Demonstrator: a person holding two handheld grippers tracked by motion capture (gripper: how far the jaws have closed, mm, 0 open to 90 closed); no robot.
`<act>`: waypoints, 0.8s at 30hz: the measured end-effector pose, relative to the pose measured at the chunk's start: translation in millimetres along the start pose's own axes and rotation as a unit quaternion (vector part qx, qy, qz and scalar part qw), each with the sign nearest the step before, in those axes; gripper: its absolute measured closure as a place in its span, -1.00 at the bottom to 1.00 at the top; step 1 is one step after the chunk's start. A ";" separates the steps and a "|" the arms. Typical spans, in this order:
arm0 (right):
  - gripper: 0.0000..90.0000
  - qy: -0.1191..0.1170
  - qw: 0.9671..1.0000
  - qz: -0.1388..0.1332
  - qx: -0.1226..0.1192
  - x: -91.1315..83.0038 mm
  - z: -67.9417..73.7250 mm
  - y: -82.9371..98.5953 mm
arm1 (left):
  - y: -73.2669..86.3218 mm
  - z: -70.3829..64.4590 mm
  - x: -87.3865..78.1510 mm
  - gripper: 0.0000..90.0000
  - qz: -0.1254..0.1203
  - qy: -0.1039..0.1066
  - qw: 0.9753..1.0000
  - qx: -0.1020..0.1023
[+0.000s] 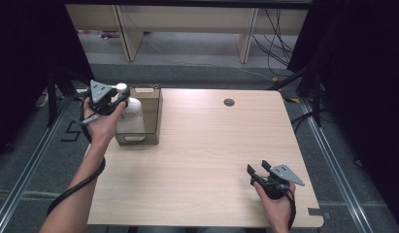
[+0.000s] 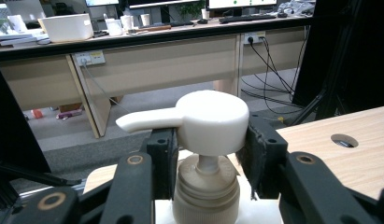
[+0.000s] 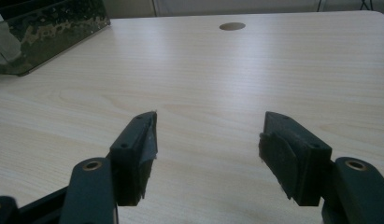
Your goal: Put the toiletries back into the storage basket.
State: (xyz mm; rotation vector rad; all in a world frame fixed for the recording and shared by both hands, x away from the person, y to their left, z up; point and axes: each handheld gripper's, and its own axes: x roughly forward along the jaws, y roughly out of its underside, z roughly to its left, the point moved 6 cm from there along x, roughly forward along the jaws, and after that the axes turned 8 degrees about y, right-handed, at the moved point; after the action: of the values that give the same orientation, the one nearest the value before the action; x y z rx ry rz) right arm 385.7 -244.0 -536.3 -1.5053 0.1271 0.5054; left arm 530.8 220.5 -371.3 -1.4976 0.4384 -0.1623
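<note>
The left claw pinches only the pump bottle's pump head – it may slip or depress on lifting – while the right claw gapes open, empty, above the bench

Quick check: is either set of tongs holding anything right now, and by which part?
The left tongs clamp the white plastic pump bottle by its pump head. The right tongs are open, holding nothing.

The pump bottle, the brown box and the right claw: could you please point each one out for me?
Pump bottle point(image 2: 213, 122): left gripper view, on its white pump head.
Brown box point(image 1: 152, 116): high view, on its right wall.
Right claw point(image 3: 208, 154): right gripper view, midway between its fingertips.
</note>
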 end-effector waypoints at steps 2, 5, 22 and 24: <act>-0.18 0.000 1.000 0.000 0.000 0.0 0.0 0.0 | 2.2 0.9 -0.2 0.32 0.002 0.000 1.000 -0.002; -0.18 0.000 1.000 0.001 0.000 0.0 0.1 0.1 | 3.8 2.5 -0.8 0.32 0.002 -0.002 1.000 -0.005; -0.18 0.013 1.000 0.006 -0.003 -0.6 -1.0 0.2 | 8.1 9.9 -7.4 0.30 0.000 -0.009 1.000 -0.010; -0.18 0.013 1.000 0.006 -0.004 -0.6 -0.9 0.2 | 8.7 11.0 -8.4 0.30 -0.001 -0.009 1.000 -0.012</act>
State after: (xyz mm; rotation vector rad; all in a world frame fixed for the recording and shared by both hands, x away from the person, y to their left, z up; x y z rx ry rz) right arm 385.2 -244.9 -536.3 -1.5196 0.1550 0.4961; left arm 525.9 234.5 -378.2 -1.5212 0.4266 -0.1451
